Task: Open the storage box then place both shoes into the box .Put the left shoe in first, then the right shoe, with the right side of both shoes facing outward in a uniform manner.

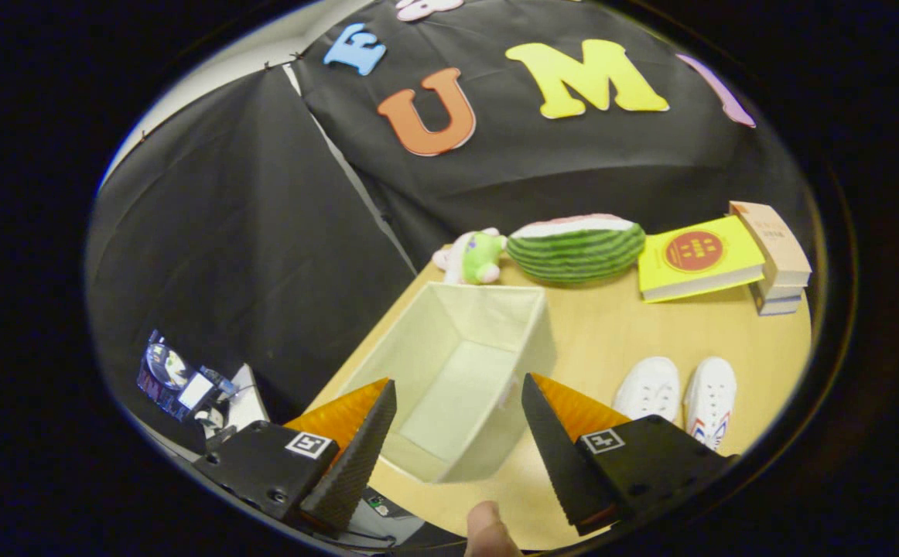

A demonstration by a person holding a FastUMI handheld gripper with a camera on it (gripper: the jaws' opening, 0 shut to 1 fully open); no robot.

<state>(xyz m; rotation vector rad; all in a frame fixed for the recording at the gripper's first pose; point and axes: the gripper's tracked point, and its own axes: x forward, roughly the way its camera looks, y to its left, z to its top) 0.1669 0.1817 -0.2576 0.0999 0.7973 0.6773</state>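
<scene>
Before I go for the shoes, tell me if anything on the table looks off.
Nothing stands out. The box sits open and upright with nothing in it, below the open gripper. The two white shoes lie side by side beside the box, not yet packed. The books and the watermelon toy sit undisturbed beyond.

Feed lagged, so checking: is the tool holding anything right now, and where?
Nothing. The tool is open, fingers spread over the open storage box, touching nothing. Both white shoes sit on the table.
</scene>
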